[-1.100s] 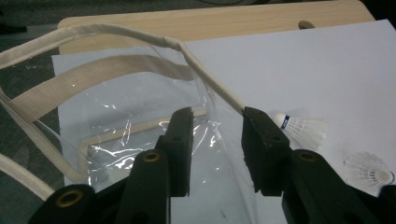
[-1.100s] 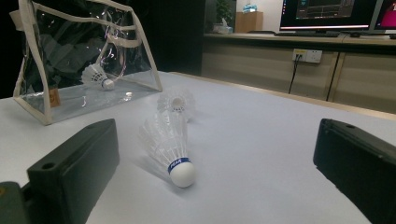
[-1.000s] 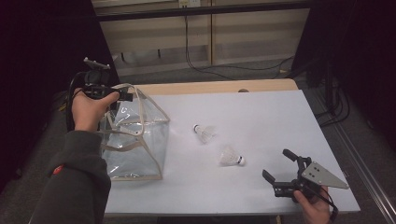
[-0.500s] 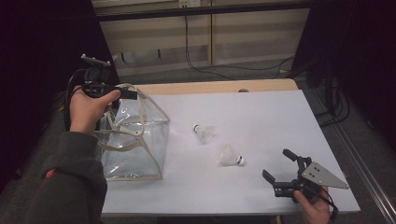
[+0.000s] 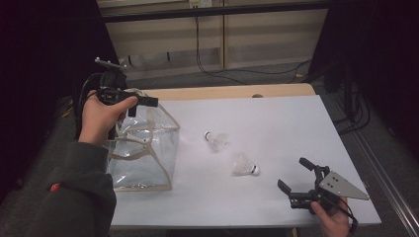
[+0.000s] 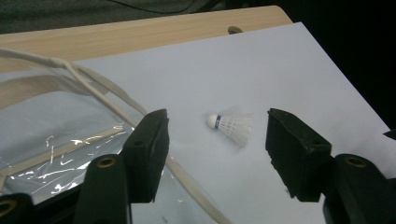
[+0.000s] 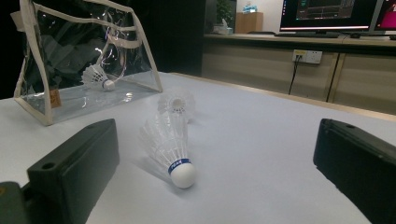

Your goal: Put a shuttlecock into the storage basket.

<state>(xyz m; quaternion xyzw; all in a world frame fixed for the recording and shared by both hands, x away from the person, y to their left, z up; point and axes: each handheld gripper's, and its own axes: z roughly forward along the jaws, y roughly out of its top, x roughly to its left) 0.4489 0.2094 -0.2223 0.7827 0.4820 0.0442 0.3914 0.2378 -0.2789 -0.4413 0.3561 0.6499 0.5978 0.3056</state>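
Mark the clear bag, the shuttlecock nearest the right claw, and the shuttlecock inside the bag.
clear bag [image 5: 148, 163], high view, front clear panel.
nearest shuttlecock [image 7: 183, 175], right gripper view, white cork tip.
shuttlecock in the bag [image 7: 98, 77], right gripper view, feather skirt.

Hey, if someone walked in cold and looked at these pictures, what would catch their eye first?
Probably the clear bag with cream trim at the table's left edge, one shuttlecock in the bag. Two more shuttlecocks lie on the white tabletop: a farther shuttlecock mid-table and a nearer shuttlecock just ahead of the right gripper, whose jaws stand open.
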